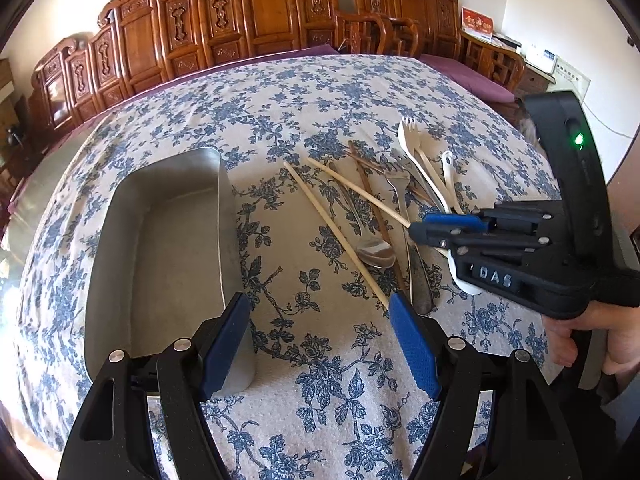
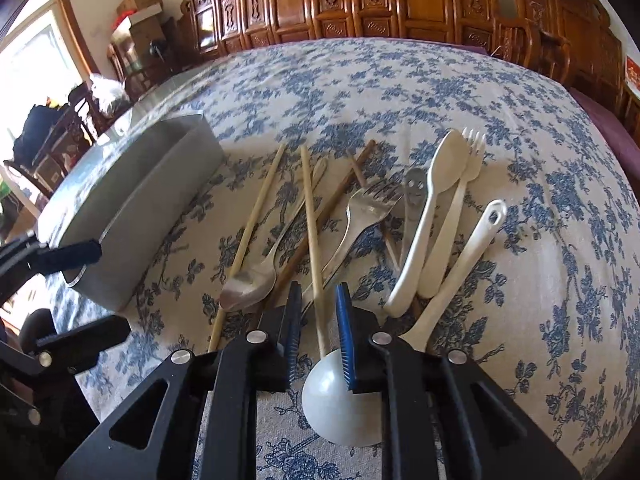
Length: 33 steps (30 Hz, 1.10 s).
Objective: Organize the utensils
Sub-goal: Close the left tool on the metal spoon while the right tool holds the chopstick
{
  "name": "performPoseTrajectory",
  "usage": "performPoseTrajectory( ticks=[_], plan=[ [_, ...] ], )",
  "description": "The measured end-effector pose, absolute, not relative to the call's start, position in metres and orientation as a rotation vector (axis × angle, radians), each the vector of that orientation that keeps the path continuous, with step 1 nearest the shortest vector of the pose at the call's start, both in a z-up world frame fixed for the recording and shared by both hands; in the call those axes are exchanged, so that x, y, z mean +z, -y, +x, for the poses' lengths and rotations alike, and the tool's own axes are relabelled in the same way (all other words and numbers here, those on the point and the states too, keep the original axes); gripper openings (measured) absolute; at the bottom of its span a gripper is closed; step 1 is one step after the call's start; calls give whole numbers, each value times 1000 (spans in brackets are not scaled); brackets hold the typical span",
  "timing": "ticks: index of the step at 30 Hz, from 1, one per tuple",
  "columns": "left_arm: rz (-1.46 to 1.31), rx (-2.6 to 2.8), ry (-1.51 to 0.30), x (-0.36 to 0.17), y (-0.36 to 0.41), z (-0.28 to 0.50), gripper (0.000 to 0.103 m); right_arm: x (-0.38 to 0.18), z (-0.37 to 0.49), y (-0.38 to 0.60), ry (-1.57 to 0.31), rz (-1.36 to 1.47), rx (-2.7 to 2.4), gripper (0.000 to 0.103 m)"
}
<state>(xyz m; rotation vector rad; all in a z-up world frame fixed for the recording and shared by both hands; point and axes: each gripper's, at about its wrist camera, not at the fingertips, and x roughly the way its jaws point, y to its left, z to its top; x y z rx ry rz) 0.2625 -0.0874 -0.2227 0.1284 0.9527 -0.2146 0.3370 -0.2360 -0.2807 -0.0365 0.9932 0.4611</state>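
A rectangular metal tray (image 1: 168, 240), empty and upright, stood on the table to the left of the utensils. The utensils lay loosely piled and partly crossing: two pale bamboo chopsticks (image 2: 310, 216), a dark brown chopstick (image 2: 332, 200), a steel spoon (image 2: 250, 286) with bowl facing the camera, a steel fork (image 2: 364, 208), a small steel spoon with a smiling face (image 2: 414, 188), a white plastic spoon (image 2: 430, 204), a white plastic fork (image 2: 460, 204), and a white ladle (image 2: 460, 272).

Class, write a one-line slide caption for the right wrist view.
Right claw straddles a pale chopstick amid mixed utensils on the floral tablecloth, metal tray waiting at left.
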Motion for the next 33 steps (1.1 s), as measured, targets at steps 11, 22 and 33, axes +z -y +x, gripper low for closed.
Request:
performPoseTrajectory(
  ticks=[11,22,33],
  plan=[
    [149,-218,-951,-223,97,270,69,-276,335,248,-980,30,471,5],
    [223,-286,-942,-232,135,289,55,-252,338,291,-871,195,407,6],
    [337,-296,-981,-263,152,306,37,-249,338,298,-862,223,400,6]
  ],
)
